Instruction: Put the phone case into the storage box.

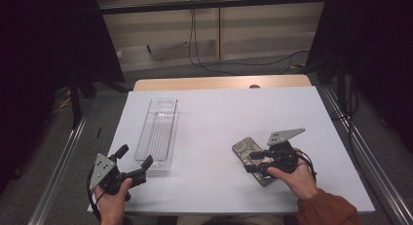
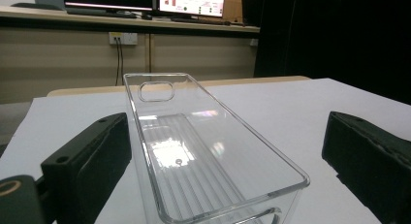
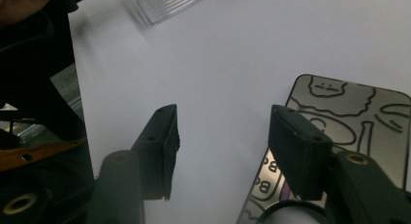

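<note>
High view: white table (image 1: 219, 118). Clear plastic bin (image 1: 158, 132) lies left of centre, lengthwise. Left gripper (image 1: 134, 159) sits at the bin's near end, jaws apart. Right gripper (image 1: 251, 161) hovers over a flat patterned metal tin (image 1: 243, 148) at right.

Left gripper view: jaws spread wide on either side of the bin (image 2: 194, 146), not touching it.

Right gripper view: jaws partly apart, nothing clamped; one jaw overlaps the tin (image 3: 358, 117), the other is over bare table.

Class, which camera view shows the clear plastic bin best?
The left gripper view: the clear plastic bin sits close, showing its ribbed floor, rim and handle cut-out. The high view shows the whole bin, but small and faint against the white table. The right gripper view catches just a blurred corner.
</note>
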Demonstrator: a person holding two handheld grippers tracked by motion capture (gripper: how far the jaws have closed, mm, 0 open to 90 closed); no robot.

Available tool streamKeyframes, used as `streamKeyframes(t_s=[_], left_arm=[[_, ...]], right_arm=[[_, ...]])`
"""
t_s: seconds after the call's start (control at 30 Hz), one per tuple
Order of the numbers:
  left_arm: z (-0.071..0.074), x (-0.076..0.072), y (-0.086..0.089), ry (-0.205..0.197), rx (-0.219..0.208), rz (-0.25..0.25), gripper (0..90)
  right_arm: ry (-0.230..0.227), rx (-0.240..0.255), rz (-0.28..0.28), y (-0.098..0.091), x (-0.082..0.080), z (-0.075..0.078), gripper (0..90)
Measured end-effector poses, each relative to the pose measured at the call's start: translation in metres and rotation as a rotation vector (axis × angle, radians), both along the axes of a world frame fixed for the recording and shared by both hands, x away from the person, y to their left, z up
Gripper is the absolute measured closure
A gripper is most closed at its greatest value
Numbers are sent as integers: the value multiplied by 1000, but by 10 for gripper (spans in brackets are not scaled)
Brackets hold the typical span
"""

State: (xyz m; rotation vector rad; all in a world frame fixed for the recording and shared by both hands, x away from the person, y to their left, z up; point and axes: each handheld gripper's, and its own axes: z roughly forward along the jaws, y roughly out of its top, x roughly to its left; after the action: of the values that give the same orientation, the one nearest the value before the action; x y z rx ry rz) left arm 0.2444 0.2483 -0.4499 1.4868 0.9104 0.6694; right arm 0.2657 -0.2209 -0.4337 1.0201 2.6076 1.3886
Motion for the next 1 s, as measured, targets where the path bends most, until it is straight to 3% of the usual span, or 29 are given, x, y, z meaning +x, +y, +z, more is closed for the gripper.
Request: streamKeyframes(t_s=[0.2,0.33,0.4,0.53,0.63,0.77,1.0], left_arm=[[0,0,0,-1,-3,-4,38],[1,-2,1,-5,3,-7,38],[0,-1,1,-5,-2,-2,38],[0,-2,0,-5,5,-8,38],[0,-1,0,-4,0,-7,38],[1,-2,0,-4,-2,-6,38],[1,-2,1,-2,2,-12,37]], right_arm=[[61,-55,60,11,5,-5,568],[84,-78,91,14,3,-7,701],[121,-94,86,14,2,-7,767],[145,-128,91,14,3,-9,897],[147,-134,103,15,2,-10,900],[144,-181,114,19,0,-14,900],[202,-227,109,15,-8,-22,900]])
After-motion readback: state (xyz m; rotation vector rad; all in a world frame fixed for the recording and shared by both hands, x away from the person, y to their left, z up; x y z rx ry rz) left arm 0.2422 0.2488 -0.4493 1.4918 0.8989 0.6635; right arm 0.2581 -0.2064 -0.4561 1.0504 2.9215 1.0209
